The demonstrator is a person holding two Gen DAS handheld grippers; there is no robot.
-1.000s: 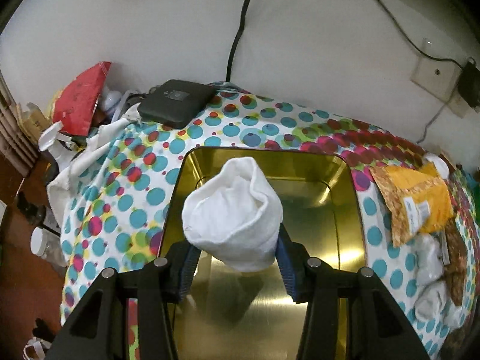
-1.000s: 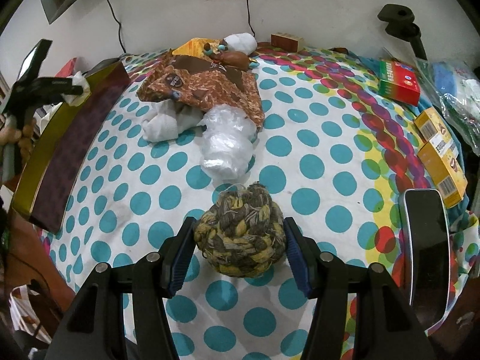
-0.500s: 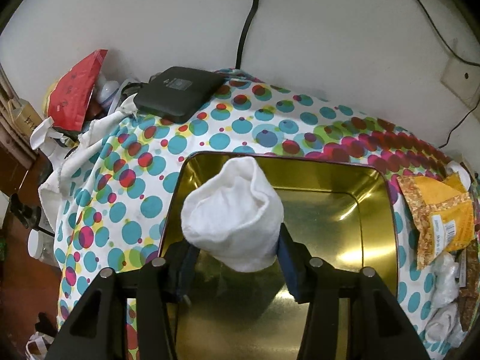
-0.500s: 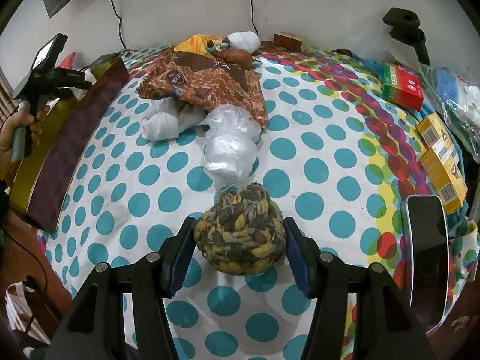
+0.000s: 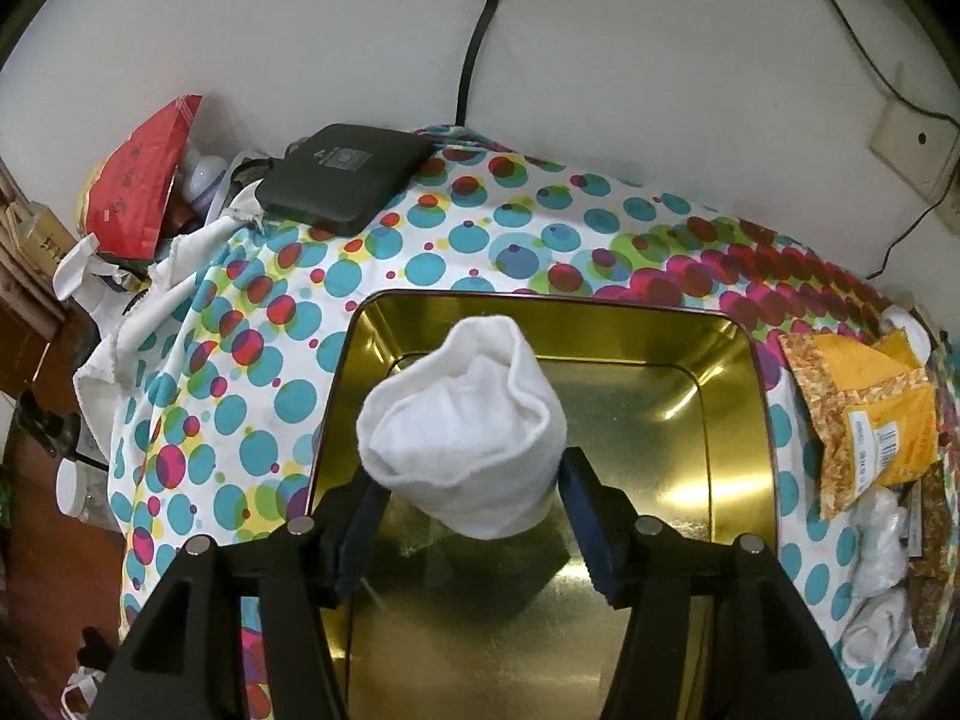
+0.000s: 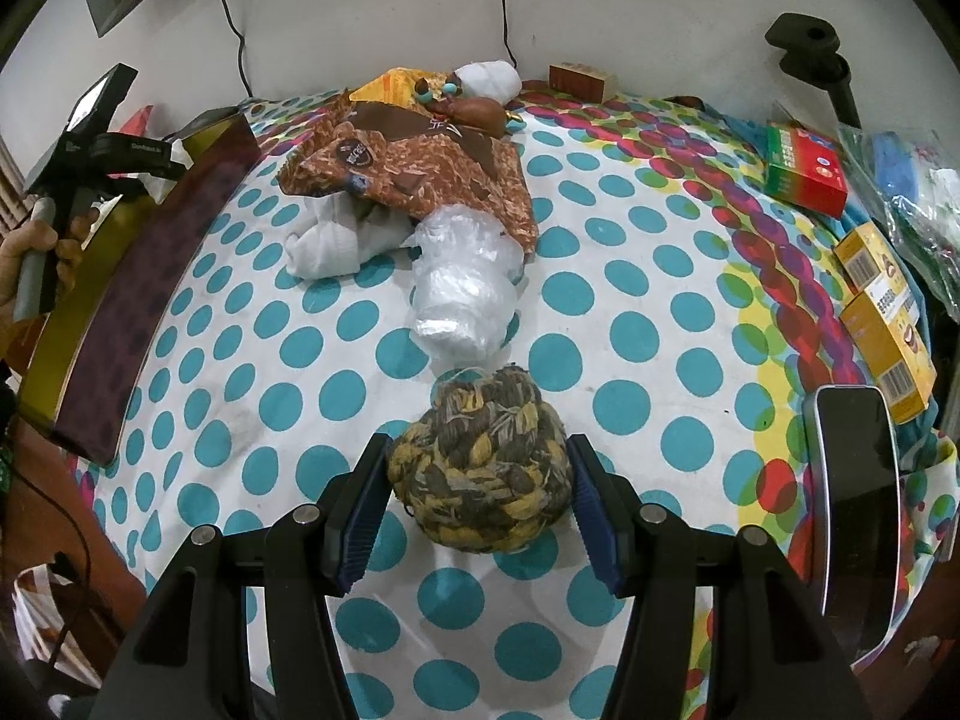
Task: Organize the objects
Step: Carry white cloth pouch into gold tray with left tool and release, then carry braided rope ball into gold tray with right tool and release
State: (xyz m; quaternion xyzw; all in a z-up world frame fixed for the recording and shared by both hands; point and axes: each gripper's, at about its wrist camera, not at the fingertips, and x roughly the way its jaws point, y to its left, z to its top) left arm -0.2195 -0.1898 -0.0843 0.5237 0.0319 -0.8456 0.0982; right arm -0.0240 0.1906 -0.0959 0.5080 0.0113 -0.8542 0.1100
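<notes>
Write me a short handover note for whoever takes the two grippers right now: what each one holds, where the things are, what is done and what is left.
Left gripper: shut on the white sock roll, held above the open gold tin; not released.
Right gripper: shut on the yellow-and-grey yarn ball, over the dotted cloth; whether it is lifted cannot be told.
Done: both items gripped. The tin's visible floor holds nothing.
Left: drop the sock roll into the tin, probably bring the yarn ball over next. Loose on the cloth: a plastic-wrapped bundle, white socks, a brown printed bag.
</notes>
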